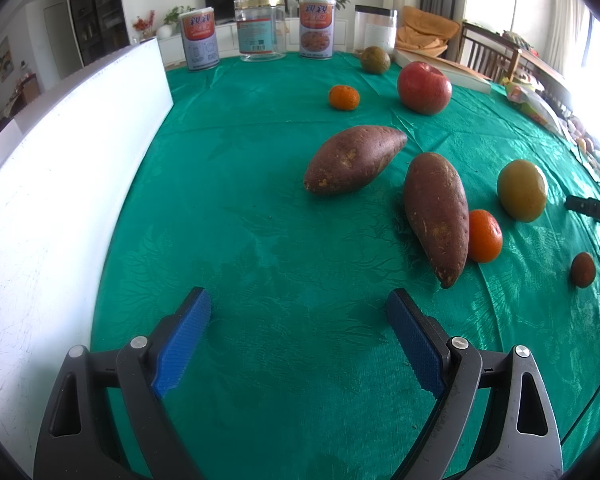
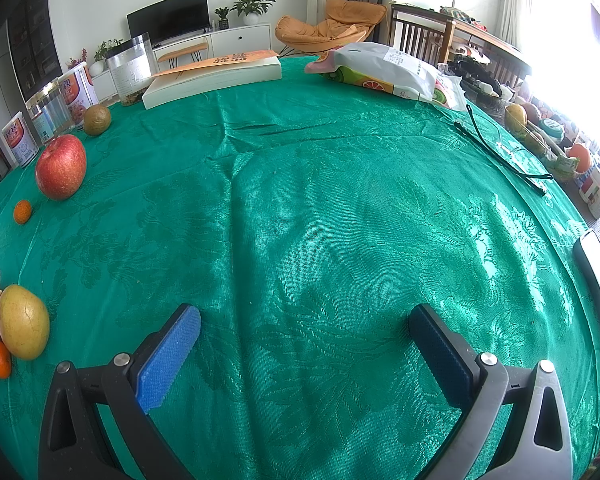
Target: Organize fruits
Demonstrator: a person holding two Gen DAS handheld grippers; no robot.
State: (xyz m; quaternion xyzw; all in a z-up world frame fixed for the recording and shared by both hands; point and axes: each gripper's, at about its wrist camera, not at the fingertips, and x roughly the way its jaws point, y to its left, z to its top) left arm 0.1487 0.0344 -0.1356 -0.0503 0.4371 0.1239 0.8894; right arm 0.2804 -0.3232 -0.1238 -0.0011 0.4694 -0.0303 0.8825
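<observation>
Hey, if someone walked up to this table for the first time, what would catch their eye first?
Probably the two sweet potatoes lying side by side mid-table on the bright green tablecloth, a small orange tucked against the nearer one. Behind them sits a big red apple, and off to the right a yellow-green fruit. Both grippers hang open and empty over bare cloth.

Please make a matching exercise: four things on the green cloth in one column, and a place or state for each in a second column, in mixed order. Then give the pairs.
1. red apple
2. near sweet potato
3. left tool
4. white book

A. open, holding nothing
B. touches an orange tangerine
C. at the far table edge
D. between a small tangerine and a brownish round fruit

Pairs: 1-D, 2-B, 3-A, 4-C
</observation>
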